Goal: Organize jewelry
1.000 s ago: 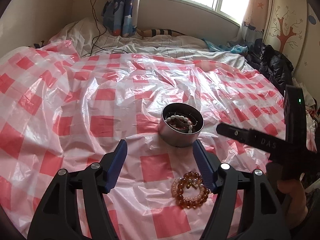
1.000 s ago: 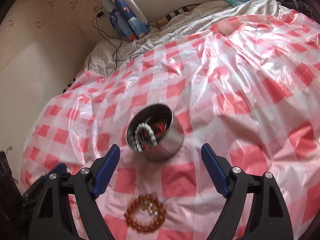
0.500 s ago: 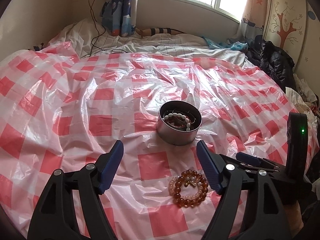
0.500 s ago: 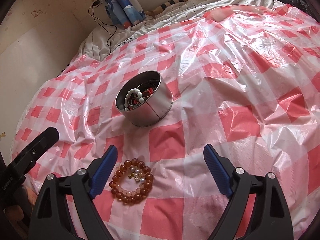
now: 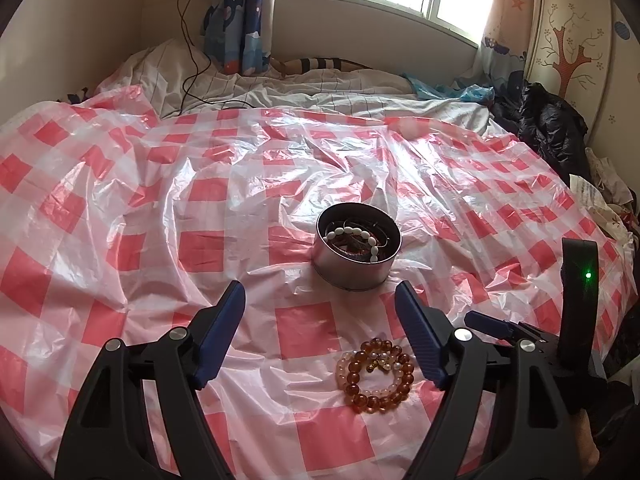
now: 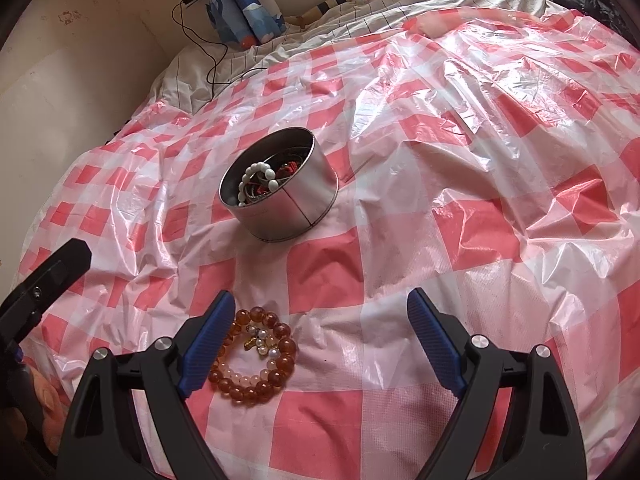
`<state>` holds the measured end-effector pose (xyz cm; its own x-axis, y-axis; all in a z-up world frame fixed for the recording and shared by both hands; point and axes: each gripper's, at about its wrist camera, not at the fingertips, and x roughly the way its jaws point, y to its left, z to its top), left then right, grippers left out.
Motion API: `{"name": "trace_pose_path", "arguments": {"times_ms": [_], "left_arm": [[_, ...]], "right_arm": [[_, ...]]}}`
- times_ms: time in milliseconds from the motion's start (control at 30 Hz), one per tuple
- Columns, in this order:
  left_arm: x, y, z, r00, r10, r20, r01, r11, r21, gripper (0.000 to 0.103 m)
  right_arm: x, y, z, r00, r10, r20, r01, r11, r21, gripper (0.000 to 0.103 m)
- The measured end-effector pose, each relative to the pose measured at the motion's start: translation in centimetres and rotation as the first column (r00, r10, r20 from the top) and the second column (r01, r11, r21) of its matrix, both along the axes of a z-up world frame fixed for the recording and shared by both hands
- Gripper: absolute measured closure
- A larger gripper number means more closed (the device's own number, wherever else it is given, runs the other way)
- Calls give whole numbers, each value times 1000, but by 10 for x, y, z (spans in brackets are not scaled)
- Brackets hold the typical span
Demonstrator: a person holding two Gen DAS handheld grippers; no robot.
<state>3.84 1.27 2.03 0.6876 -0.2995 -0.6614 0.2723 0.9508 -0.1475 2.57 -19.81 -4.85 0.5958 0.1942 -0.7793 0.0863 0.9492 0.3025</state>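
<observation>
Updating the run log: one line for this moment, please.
left gripper open, empty | right gripper open, empty | amber bead bracelets loose on checkered sheet | white beads in round tin

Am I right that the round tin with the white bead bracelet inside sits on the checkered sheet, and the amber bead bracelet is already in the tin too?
Not quite. The tin does sit on the checkered sheet with the white bead bracelet inside, but the amber bead bracelet lies on the sheet in front of the tin, apart from it. The right wrist view shows this.
</observation>
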Motion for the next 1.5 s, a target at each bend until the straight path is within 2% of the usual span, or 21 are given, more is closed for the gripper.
{"name": "trace_pose_path", "arguments": {"times_ms": [1500], "left_arm": [[-3,-9,-2,1000,-2,1,2,1000,5,24]], "right_arm": [[-5,7,-8,1000,-5,-14,4,999,-43,14]]}}
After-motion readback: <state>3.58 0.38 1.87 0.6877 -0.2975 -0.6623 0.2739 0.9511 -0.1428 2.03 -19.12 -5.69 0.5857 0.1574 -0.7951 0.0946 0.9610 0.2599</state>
